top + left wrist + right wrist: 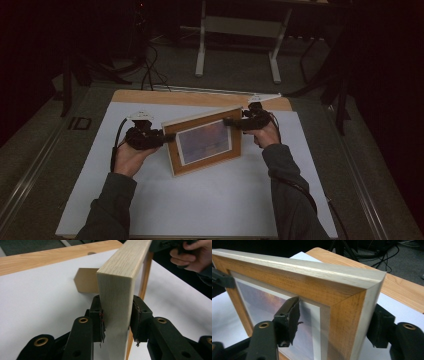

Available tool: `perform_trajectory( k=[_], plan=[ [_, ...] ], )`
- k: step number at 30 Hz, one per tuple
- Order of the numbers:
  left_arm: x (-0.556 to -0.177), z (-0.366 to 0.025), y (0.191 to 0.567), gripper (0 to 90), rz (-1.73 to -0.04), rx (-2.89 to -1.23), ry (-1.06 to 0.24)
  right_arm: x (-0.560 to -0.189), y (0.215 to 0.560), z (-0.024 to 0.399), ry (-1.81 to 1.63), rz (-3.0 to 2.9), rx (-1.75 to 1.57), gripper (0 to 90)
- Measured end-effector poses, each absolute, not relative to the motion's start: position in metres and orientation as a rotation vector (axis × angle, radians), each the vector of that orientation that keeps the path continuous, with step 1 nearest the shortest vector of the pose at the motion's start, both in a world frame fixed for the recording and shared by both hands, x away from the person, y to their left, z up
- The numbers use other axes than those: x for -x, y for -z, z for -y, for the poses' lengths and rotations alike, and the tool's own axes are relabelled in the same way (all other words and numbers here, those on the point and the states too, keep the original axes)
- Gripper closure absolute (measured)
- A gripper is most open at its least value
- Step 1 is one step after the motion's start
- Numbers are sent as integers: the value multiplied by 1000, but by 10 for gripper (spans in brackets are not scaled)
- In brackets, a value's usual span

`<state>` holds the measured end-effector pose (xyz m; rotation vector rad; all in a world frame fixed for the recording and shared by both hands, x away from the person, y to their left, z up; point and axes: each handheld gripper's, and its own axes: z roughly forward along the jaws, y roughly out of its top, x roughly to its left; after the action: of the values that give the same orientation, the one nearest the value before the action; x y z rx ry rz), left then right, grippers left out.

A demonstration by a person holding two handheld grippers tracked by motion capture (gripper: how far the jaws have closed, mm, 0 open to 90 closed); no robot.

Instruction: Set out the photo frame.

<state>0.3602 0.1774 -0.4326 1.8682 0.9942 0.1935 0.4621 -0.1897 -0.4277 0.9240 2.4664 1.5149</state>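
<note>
The wooden frame (206, 141) stands upright on the white surface (200, 200). The left hand-held gripper (116, 322) is clamped on 1 edge. The right hand-held gripper (332, 325) straddles the opposite corner, jaws apart. The smooth, thick frame could tip if the left grip slips.

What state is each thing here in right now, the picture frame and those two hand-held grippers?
Picture frame: upright on the white sheet, tilted, its stand showing behind it.
Left hand-held gripper: shut on the picture frame's side edge, pads pressing both faces.
Right hand-held gripper: jaws astride the frame's upper corner, one pad at the glass; a gap shows, so open.
White sheet: flat on the table.
</note>
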Motion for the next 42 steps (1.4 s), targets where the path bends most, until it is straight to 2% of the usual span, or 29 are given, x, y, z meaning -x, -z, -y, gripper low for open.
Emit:
perform_trajectory(
  k=[18, 42],
  plan=[
    [-374, -171, 431, 643, -1020, -1815, -198, -448, 422, 207, -1531, -2397, -927, 448],
    [-413, -163, 429, 586, -984, -1771, -280, -451, 424, 212, -1538, -2235, -1026, 453]
  ],
)
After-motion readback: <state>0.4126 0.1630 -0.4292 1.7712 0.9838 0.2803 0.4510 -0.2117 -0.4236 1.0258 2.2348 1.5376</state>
